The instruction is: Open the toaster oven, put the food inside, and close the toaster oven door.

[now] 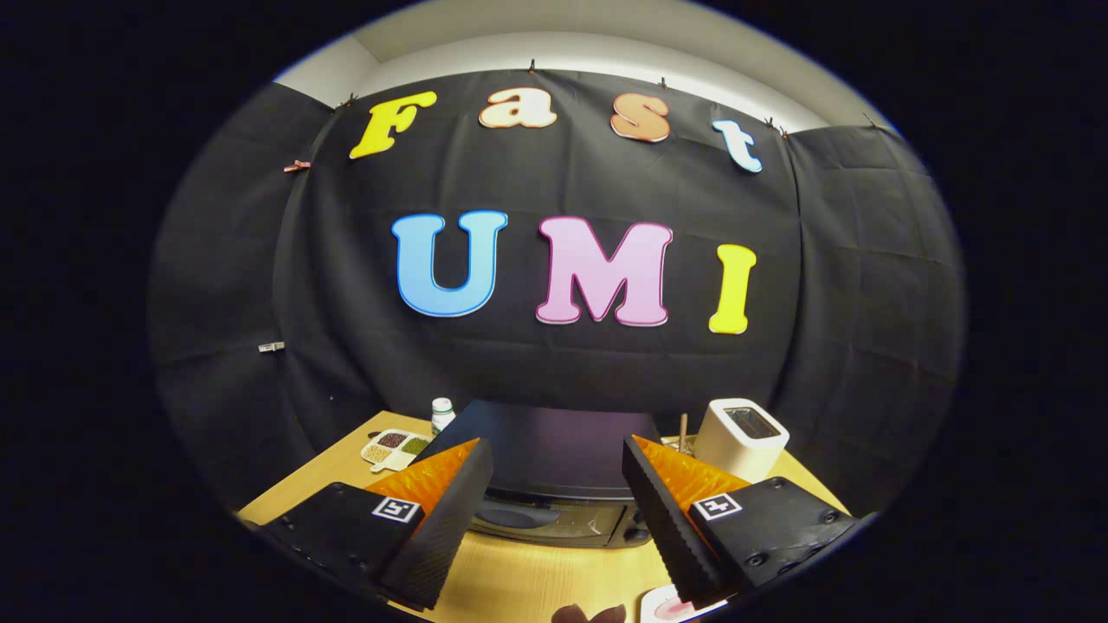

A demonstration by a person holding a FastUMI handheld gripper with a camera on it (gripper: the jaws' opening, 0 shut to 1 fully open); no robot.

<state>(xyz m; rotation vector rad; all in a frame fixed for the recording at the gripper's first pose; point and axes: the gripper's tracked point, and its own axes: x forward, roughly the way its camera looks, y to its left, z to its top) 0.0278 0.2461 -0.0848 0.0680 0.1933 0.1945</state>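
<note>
In the gripper view the gripper point(558, 510) hangs above a pale wooden table point(537, 580), its two fingers point(441, 519) spread wide with nothing between them. Each finger is a black wedge with a ribbed inner face, backed by ridged orange plastic and carrying a small black-and-white square marker.

Just ahead of the fingers, and partly masked by both, stands the toaster oven point(554, 459) — a dark box with a flat matte top. Only a strip of its front shows below the top: a glossy door with a curved handle, apparently closed, and what may be knobs at the right, too dark to make out.

At the near table edge, between the fingers and a little right, lie a dark brownish lump point(589, 614) and a pink-and-white plate point(671, 606), both cut off — whether the lump is the food cannot be told.

Beyond the left finger sit a white divided dish of grains point(394, 447) and a small white bottle point(442, 414). Beyond the right finger stands a rounded white toaster point(742, 437), with a thin wooden stick point(683, 430) upright beside it.
</note>
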